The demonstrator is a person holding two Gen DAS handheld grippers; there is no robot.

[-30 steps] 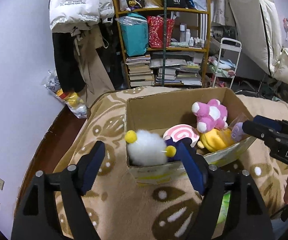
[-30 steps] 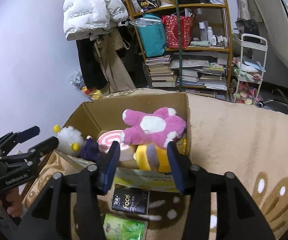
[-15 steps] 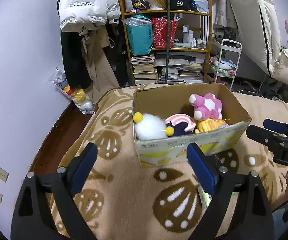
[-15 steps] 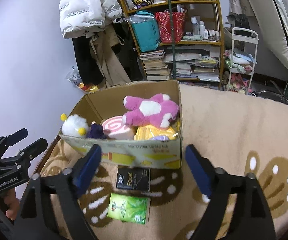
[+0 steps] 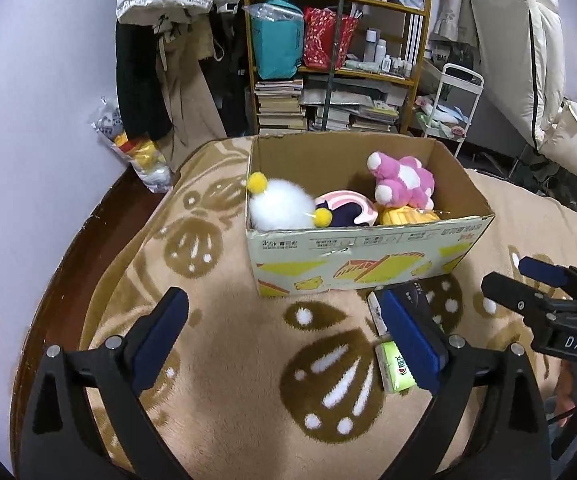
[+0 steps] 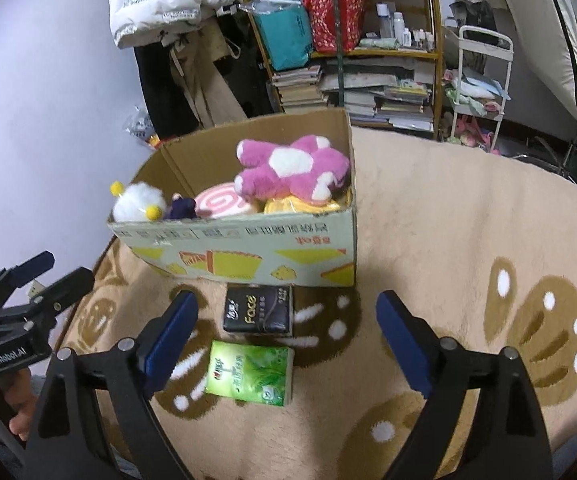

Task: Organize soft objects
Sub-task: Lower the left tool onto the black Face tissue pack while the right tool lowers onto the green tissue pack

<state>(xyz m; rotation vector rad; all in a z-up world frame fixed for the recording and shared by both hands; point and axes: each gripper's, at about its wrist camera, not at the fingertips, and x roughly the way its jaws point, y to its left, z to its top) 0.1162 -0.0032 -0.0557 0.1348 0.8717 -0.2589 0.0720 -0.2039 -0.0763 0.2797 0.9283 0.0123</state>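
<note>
Both grippers have backed away from the box (image 5: 364, 268); left gripper (image 5: 284, 332) and right gripper (image 6: 288, 332) jaws, just opening, stand released, empty.

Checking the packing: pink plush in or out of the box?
In: pink plush lies atop other toys inside the cardboard box.

plush toys (image 6: 292, 168) in box (image 6: 248, 248) on blanket (image 6: 448, 220); 2 tissue packs (image 6: 257, 309) just in front, shelf (image 6: 368, 56) behind

Both the left tool (image 5: 284, 332) and right tool (image 6: 288, 334) angle downward, jaws spread wide, gripping nothing.
</note>
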